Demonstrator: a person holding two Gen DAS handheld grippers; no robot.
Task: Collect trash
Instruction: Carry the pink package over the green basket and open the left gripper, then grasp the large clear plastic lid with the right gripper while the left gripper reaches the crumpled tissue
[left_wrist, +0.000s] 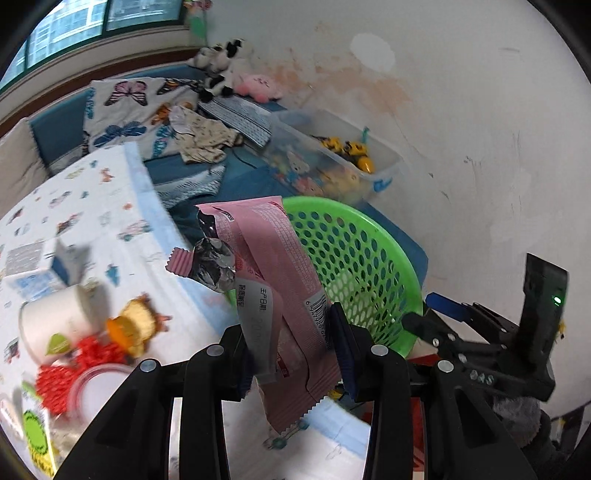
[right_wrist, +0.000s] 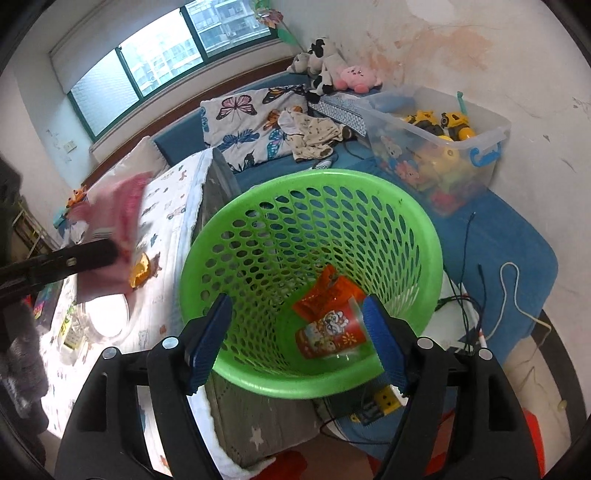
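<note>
Two grippers busy: left gripper (left_wrist: 295, 354) fingers clamp pink wrapper (left_wrist: 273, 280), carried toward green basket (left_wrist: 369, 258) for dropping; right gripper (right_wrist: 295, 343) fingers spread, empty, over basket rim, orange wrapper (right_wrist: 328, 321) inside.

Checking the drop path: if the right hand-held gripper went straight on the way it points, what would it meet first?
Probably the orange wrapper at the bottom of the green basket: the open right hand-held gripper points into its mouth. Depth is unclear.
</note>
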